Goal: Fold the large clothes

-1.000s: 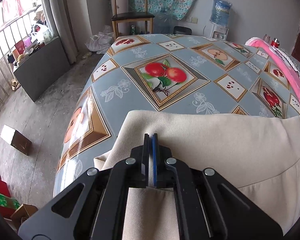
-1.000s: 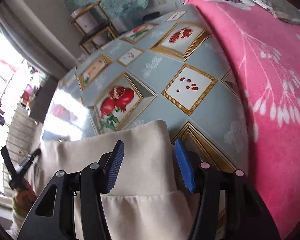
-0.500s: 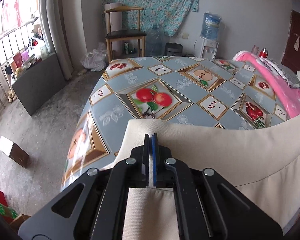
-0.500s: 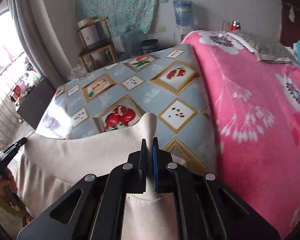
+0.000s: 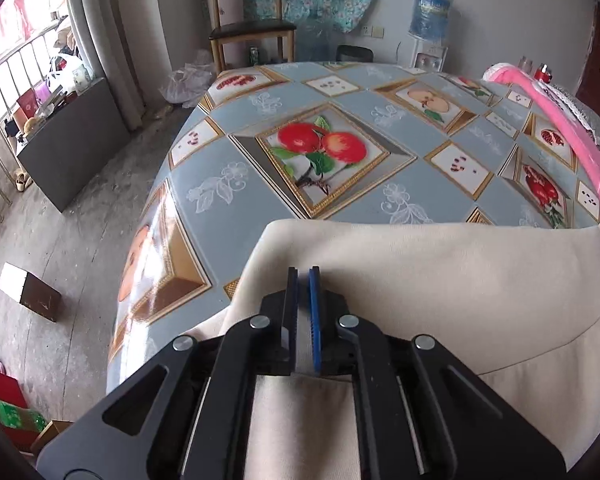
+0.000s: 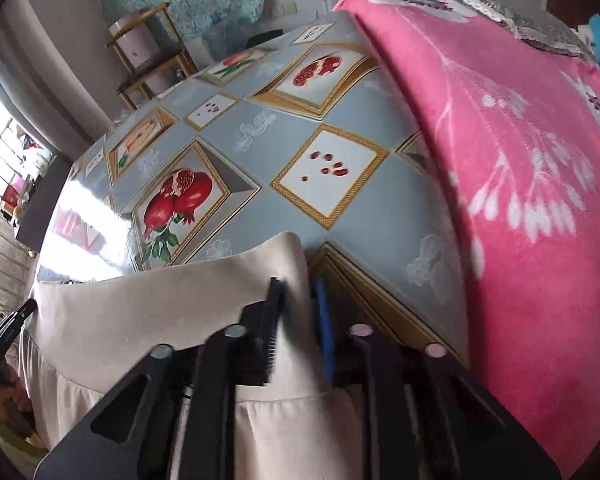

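On the near end of the fruit-patterned tablecloth (image 5: 308,168) lies my cream garment (image 5: 440,280), folded edge facing away from me, the rest of it hanging toward me off the table's lip; a pink blanket (image 6: 532,168) is heaped along the right side, well clear of the fold for now.

Left gripper (image 5: 303,276): jaws almost together with a sliver of daylight between the pads, and they are just starting to part; cloth sits in the slot, pinched lightly at most, near the left end of that folded edge. Right gripper (image 6: 298,292): jaws opening as I speak, blurred with the motion, the cream corner between them but no pad visibly pressing on it; I call that let go.

How it handles, by my reckoning: a soft, mid-weight woven fabric, limp, no stiffness to hold a crease by itself; it drapes and sags between the two claws, so a one-sided lift would skew it; the glossy tablecloth looks slick, so the piece may slide rather than stay put. Best hold, I judge, is the doubled edge at its two corners, both layers in the bite; a single layer would peel the fold apart.
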`<action>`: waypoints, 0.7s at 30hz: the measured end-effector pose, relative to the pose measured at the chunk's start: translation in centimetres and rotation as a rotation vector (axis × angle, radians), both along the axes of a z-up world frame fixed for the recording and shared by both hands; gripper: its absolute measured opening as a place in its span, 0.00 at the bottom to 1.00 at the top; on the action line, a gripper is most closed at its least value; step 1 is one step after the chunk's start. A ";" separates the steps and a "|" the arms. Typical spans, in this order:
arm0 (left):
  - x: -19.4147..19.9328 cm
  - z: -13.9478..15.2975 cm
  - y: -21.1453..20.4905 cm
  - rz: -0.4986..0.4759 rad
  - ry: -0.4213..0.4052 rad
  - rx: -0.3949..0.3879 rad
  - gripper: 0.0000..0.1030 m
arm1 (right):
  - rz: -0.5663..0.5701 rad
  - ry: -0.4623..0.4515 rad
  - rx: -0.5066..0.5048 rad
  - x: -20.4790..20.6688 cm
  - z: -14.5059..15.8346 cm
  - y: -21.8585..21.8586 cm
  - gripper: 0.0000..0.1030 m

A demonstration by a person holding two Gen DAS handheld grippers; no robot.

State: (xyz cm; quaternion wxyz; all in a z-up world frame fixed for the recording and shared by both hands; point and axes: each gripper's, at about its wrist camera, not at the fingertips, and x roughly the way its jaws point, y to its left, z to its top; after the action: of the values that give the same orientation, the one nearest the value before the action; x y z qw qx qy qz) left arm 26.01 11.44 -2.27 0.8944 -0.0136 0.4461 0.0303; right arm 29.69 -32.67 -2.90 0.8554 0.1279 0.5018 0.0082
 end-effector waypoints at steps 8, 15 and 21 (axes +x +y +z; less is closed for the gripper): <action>-8.2 6.6 1.7 -0.058 -0.160 -0.054 0.38 | 0.135 -0.201 -0.091 -10.1 9.0 2.8 0.54; -14.2 -0.4 -0.3 -0.124 0.068 -0.064 0.42 | 0.270 -0.063 -0.188 -18.1 3.4 6.0 0.55; -16.3 3.0 1.1 -0.107 -0.018 -0.074 0.40 | 0.152 -0.029 -0.203 -19.3 2.8 4.6 0.58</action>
State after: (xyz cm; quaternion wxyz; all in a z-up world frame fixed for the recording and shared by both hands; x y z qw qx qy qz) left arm 9.74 12.54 0.72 0.8974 -0.0232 0.4392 -0.0344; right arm 10.42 -28.09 -0.09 0.8680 0.0021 0.4960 0.0238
